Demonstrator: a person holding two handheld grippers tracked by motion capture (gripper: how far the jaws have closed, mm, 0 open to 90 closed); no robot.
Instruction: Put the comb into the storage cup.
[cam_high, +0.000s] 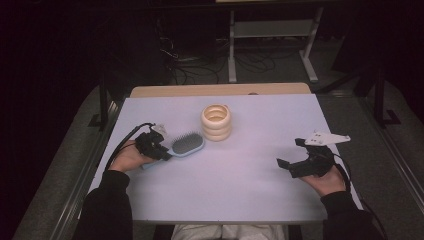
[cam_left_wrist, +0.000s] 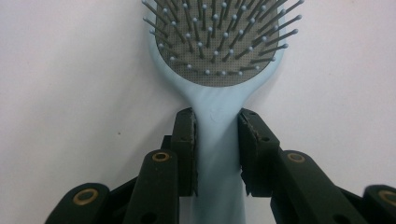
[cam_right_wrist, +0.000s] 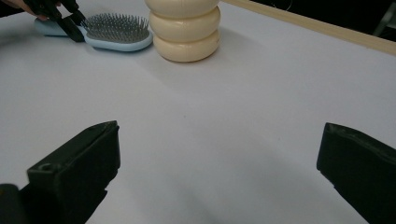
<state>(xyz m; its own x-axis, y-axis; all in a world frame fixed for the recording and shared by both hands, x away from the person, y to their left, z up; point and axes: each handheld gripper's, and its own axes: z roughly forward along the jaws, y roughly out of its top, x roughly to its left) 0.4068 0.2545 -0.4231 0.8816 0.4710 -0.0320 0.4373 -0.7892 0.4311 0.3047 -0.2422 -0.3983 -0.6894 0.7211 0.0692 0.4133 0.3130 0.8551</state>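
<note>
Left of centre in the high view, the left gripper (cam_left_wrist: 217, 140) clamps the light blue hairbrush (cam_left_wrist: 219, 56) by its handle; the right gripper (cam_right_wrist: 219, 158) rests wide open at lower right, holding nothing.

A cream holder (cam_high: 216, 122) shaped like three stacked rings stands upright on the white table (cam_high: 240, 190), near its far middle.

No readable text, label, brand, number or sign on anything in view.
</note>
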